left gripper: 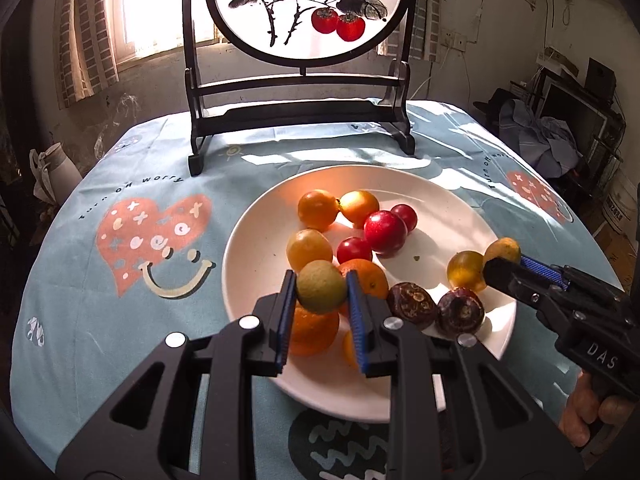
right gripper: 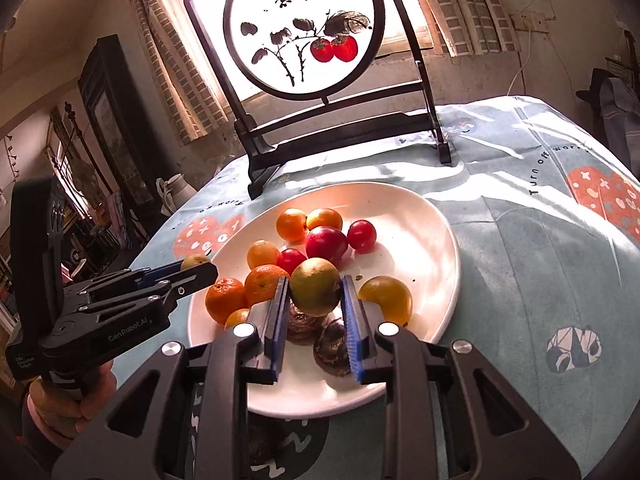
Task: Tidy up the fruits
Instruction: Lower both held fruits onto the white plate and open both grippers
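Plate [left gripper: 256, 240] sits mid-counter [left gripper: 80, 240], fruit [left gripper: 316, 210] clustered in it. Behind the plate stands the framed screen [left gripper: 300, 12]. Left tongs [left gripper: 322, 294] and right tongs [right gripper: 314, 292] each clasp a fruit above the plate's near side.

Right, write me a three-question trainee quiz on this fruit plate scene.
1. True or false: both tools are empty.
2. Which fruits on the round white plate are darkest? A red plums B brown wrinkled passion fruits C oranges
3. Fill in: behind the plate stands a dark wooden ____ with painted persimmons.

Key
1. False: left tool and right tool each grip a greenish-yellow round fruit.
2. B
3. Screen
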### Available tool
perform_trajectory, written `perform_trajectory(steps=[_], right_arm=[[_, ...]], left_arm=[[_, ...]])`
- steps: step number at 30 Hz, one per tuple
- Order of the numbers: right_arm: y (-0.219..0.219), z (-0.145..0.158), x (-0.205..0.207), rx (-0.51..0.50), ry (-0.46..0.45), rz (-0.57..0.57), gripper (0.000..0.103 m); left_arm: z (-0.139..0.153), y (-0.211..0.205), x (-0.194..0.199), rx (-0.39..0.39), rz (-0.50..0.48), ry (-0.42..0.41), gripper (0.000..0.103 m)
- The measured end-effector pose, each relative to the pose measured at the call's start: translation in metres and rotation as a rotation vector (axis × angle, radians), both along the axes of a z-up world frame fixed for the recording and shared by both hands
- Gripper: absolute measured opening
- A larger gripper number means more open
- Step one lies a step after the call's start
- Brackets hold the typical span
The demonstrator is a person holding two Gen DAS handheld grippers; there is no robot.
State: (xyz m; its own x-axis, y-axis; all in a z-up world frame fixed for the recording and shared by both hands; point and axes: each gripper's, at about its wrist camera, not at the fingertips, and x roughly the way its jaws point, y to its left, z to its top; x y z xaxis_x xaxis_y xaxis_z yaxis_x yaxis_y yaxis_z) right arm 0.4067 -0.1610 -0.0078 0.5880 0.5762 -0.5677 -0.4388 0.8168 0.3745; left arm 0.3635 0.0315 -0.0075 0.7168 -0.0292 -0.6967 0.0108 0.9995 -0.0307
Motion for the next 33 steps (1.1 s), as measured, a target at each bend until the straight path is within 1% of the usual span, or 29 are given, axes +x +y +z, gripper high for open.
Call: perform_trajectory(steps=[2, 3, 4, 5, 6, 7, 8, 10, 13, 16, 19, 20, 21, 23, 28, 30, 33], right_arm=[[0.000, -0.003, 0.005, -0.006, 0.000, -0.002, 0.027], [0.000, -0.003, 0.007, -0.015, 0.002, 0.002, 0.029], [0.001, -0.004, 0.008, -0.030, 0.008, 0.002, 0.037], [0.000, -0.003, 0.008, -0.043, 0.009, -0.001, 0.054], [-0.001, -0.001, 0.005, -0.044, -0.003, -0.010, 0.059], [-0.002, 0.002, 0.000, -0.039, -0.023, -0.017, 0.059], [-0.003, 0.006, -0.003, -0.037, -0.034, -0.010, 0.059], [-0.005, 0.016, -0.012, -0.017, -0.046, 0.007, 0.059], [-0.009, 0.027, -0.031, 0.009, -0.063, 0.027, 0.059], [-0.008, 0.027, -0.055, 0.011, -0.063, 0.058, 0.059], [-0.004, 0.015, -0.077, 0.000, -0.031, 0.093, 0.059], [-0.001, 0.010, -0.083, -0.011, -0.008, 0.102, 0.059], [0.003, 0.005, -0.089, -0.022, 0.015, 0.120, 0.059], [0.011, -0.002, -0.100, -0.050, 0.047, 0.157, 0.059], [0.032, -0.009, -0.123, -0.189, -0.003, 0.208, 0.059], [0.036, -0.012, -0.125, -0.218, -0.005, 0.219, 0.059], [0.037, -0.017, -0.123, -0.226, 0.025, 0.224, 0.059]], left_arm=[[-0.003, -0.002, 0.009, 0.010, 0.005, 0.012, 0.025], [-0.005, -0.003, 0.012, 0.019, 0.013, 0.020, 0.032], [-0.006, -0.004, 0.012, 0.033, 0.029, 0.028, 0.047], [-0.005, -0.004, 0.011, 0.056, 0.064, 0.022, 0.087], [-0.001, -0.004, 0.005, 0.081, 0.099, -0.011, 0.093], [0.004, -0.005, -0.001, 0.100, 0.104, -0.038, 0.093], [0.009, -0.005, -0.006, 0.108, 0.086, -0.045, 0.093], [0.018, -0.003, -0.020, 0.096, 0.066, -0.054, 0.093], [0.026, 0.005, -0.047, 0.068, 0.070, -0.071, 0.095], [0.018, 0.015, -0.075, 0.032, 0.094, -0.081, 0.097], [-0.001, 0.024, -0.095, 0.016, 0.151, -0.069, 0.097], [-0.007, 0.026, -0.099, 0.023, 0.180, -0.048, 0.097], [-0.011, 0.028, -0.102, 0.025, 0.188, -0.029, 0.097], [-0.015, 0.032, -0.107, 0.019, 0.194, -0.018, 0.097], [-0.018, 0.036, -0.109, 0.035, 0.228, -0.013, 0.097], [-0.018, 0.036, -0.109, 0.034, 0.222, -0.008, 0.097], [-0.016, 0.034, -0.109, 0.050, 0.218, -0.010, 0.097]])
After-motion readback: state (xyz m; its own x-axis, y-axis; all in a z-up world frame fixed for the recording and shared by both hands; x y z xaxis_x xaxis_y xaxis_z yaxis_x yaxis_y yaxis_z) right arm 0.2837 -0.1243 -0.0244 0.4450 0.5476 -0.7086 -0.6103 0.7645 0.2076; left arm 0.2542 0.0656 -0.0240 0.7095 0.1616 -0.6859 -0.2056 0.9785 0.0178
